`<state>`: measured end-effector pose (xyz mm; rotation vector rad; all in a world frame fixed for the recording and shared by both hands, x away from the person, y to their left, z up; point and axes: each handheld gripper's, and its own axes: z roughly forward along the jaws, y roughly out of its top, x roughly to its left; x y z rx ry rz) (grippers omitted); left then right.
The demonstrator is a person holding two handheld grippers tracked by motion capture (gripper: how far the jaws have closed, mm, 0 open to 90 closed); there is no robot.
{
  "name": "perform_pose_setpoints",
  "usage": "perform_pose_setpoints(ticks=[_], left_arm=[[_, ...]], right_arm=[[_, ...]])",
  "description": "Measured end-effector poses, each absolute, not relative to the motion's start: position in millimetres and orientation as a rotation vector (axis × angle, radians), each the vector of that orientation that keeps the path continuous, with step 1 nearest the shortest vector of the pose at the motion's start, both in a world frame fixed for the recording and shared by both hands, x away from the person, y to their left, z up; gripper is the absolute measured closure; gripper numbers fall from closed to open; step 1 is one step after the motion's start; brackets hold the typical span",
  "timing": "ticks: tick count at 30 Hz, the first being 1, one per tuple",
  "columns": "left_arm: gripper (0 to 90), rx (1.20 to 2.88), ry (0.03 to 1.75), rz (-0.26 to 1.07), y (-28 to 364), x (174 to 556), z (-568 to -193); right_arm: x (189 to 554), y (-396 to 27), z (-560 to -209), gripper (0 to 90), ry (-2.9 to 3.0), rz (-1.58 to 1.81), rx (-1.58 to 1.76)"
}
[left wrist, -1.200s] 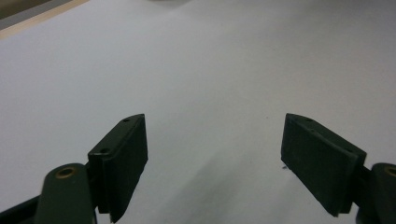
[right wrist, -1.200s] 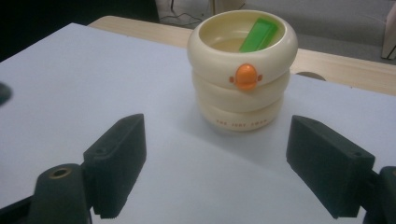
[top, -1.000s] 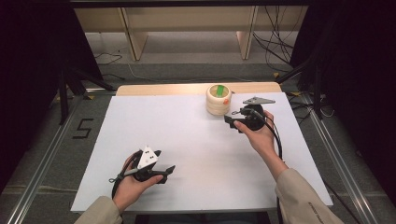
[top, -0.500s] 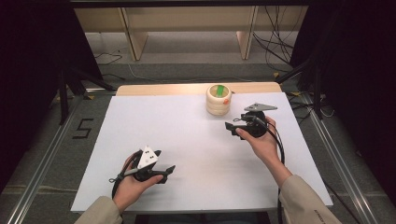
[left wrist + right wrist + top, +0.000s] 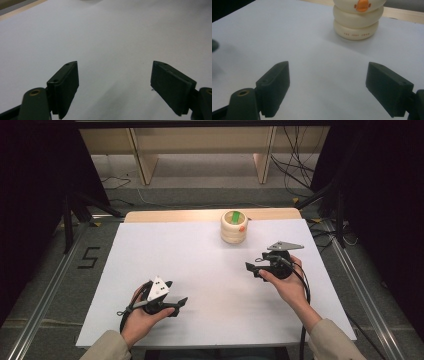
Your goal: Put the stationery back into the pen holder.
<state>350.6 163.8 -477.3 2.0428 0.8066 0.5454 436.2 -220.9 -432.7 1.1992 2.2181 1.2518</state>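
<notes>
Both my tools empty, jaws wide apart, over the white bench.
My right tool (image 5: 327, 92) faces the cream stacked pot (image 5: 357, 18), standing apart at the far edge; its small lettering is unreadable. My left tool (image 5: 115, 87) rests near me.

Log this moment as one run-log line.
left gripper: open, empty, near edge | right gripper: open, empty, apart from container | cream ringed container: upright, far side of white table, untouched

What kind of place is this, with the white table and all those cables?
Most likely a lab or recording workspace, not a home. A white-topped table stands on a grey floor with a taped number 5, metal rails run alongside, and loose cables lie behind by plain wooden shelving.
</notes>
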Motion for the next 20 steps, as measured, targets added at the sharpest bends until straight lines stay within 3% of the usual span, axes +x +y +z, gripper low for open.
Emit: perform_pose_setpoints(ticks=[14,20], left_arm=[[22.3,2.042,0.803,0.528,160,349,-478],[20.6,2.002,0.808,0.404,138,343,-476]], right_arm=[[393,-243,-456,20.1,2.28,1.239,1.202],[384,-249,-458,19.7,2.282,1.249,1.208]])
